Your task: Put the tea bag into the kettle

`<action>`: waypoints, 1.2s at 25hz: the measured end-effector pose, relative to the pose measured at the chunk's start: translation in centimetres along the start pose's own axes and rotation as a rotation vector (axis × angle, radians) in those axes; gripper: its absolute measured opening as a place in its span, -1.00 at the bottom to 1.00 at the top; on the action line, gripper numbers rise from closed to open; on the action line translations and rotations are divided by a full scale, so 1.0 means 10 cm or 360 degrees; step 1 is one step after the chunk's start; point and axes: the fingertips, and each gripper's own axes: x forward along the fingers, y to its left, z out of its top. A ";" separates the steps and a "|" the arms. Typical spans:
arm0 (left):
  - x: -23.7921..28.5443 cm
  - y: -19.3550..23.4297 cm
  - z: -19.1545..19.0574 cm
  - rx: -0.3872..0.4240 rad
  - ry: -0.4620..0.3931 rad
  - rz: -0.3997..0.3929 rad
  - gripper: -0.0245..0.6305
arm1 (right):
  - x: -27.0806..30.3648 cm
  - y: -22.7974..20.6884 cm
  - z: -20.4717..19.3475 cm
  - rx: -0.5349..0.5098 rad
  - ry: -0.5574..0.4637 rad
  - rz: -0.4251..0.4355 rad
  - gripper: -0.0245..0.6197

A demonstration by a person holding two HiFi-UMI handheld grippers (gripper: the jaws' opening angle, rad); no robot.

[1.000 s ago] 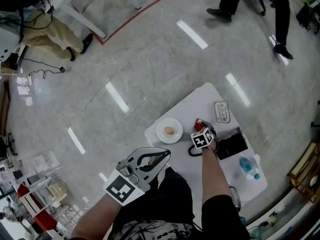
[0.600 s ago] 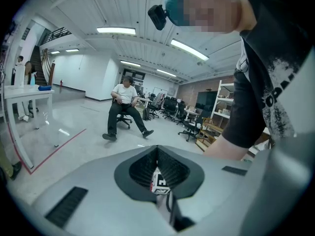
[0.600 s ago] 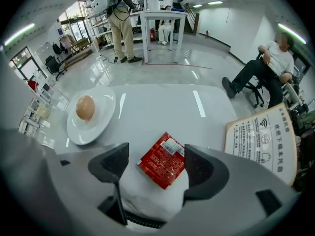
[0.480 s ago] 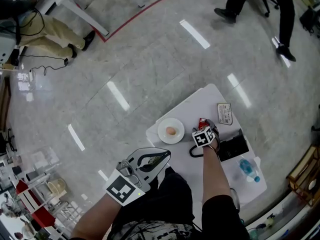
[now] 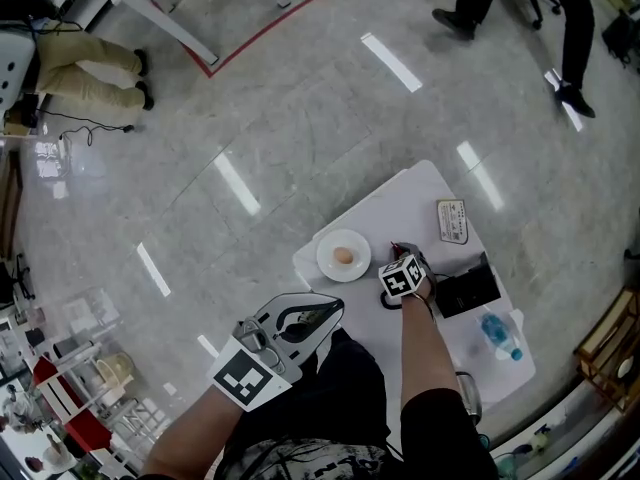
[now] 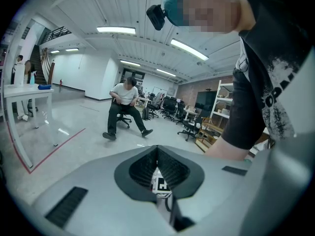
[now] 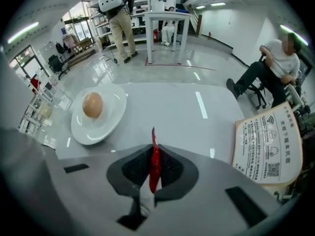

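Observation:
A red tea bag [image 7: 154, 167] stands edge-on between the jaws of my right gripper [image 7: 153, 149], which have just closed on it. In the head view that gripper [image 5: 398, 260] points steeply down over the middle of the white table [image 5: 405, 193], and only a red tip of the bag [image 5: 393, 247] shows beside it. A black block [image 5: 465, 288] lies just to its right. A round rimmed vessel [image 5: 468, 396], perhaps the kettle, sits at the table's near edge, half hidden by my right arm. My left gripper [image 5: 333, 310] hangs by my body, off the table, shut and holding nothing.
A white plate [image 7: 106, 124] with a brown egg [image 7: 92, 104] sits left of the right gripper. A printed card [image 7: 268, 144] lies to the right. A water bottle [image 5: 497, 335] lies near the table's right corner, and a black cable loop [image 5: 386, 303] under my wrist. People sit on the floor beyond.
The right gripper has shifted slightly toward the plate, and less of the red tea bag shows beside it. The left gripper has stayed put.

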 end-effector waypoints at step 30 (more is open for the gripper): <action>-0.94 -0.72 1.00 0.0276 -0.0519 -0.0333 -0.91 | -3.83 0.78 0.97 0.0416 -0.1042 -0.0257 -0.87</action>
